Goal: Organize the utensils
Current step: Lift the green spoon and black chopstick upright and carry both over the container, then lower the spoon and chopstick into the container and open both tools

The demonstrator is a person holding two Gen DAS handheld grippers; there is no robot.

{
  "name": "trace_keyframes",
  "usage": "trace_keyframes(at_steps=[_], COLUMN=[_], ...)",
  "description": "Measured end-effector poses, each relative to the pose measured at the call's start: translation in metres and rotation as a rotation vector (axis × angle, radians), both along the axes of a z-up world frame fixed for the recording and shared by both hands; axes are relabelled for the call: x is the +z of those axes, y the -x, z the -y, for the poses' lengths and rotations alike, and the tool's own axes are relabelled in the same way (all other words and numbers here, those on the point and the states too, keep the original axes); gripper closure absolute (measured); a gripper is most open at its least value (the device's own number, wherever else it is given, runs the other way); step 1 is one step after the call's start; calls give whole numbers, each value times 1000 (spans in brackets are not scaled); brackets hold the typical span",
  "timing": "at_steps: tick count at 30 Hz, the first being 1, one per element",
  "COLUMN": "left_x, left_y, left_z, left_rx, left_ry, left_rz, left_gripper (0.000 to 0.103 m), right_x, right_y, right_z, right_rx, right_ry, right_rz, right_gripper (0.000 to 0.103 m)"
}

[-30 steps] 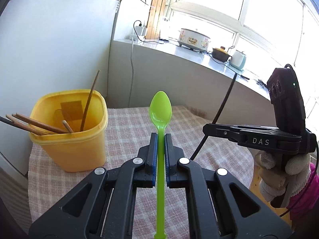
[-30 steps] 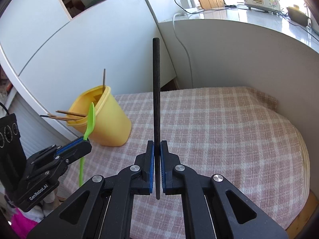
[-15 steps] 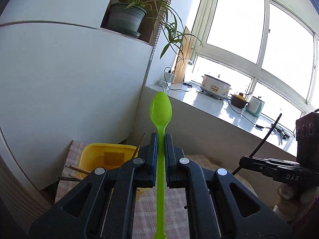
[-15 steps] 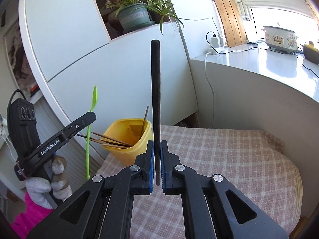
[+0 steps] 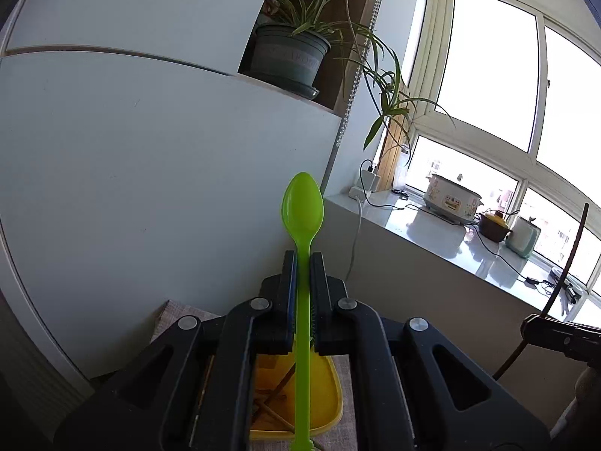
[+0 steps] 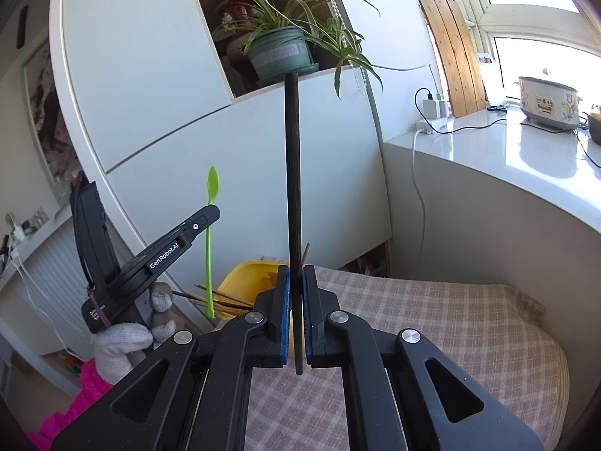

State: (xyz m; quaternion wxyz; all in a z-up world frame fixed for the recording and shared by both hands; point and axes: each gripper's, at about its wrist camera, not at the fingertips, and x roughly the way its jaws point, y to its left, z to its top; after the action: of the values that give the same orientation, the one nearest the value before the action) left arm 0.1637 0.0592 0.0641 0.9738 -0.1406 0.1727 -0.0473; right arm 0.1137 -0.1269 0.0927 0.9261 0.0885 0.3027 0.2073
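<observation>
My left gripper is shut on a green plastic spoon, bowl up, handle hanging down over the yellow container. In the right wrist view the left gripper holds the spoon upright, left of and above the yellow container, which holds several wooden chopsticks. My right gripper is shut on a dark chopstick, held upright above the checked cloth. The right gripper and the dark chopstick also show at the right edge of the left wrist view.
A checked tablecloth covers the small table. A white cabinet stands behind the container, with a potted plant in its niche. A white counter on the right carries a slow cooker and cables.
Both grippers have tilted upward and risen. The left gripper with the spoon has moved over the yellow container, which now sits low behind its fingers.
</observation>
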Motion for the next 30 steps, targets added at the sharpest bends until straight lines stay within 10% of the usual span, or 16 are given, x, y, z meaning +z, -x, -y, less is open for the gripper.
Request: trace_keyframes(at_steps=[30], left_x=[-28], left_y=[-12], left_z=[-10], left_rx=[56], left_ry=[-46], left_rz=[-76], left_gripper=[99], right_x=[-13], right_y=[-78], right_z=[-65], right_rx=[33], right_ry=[54], right_rz=[17], right_gripper=[99])
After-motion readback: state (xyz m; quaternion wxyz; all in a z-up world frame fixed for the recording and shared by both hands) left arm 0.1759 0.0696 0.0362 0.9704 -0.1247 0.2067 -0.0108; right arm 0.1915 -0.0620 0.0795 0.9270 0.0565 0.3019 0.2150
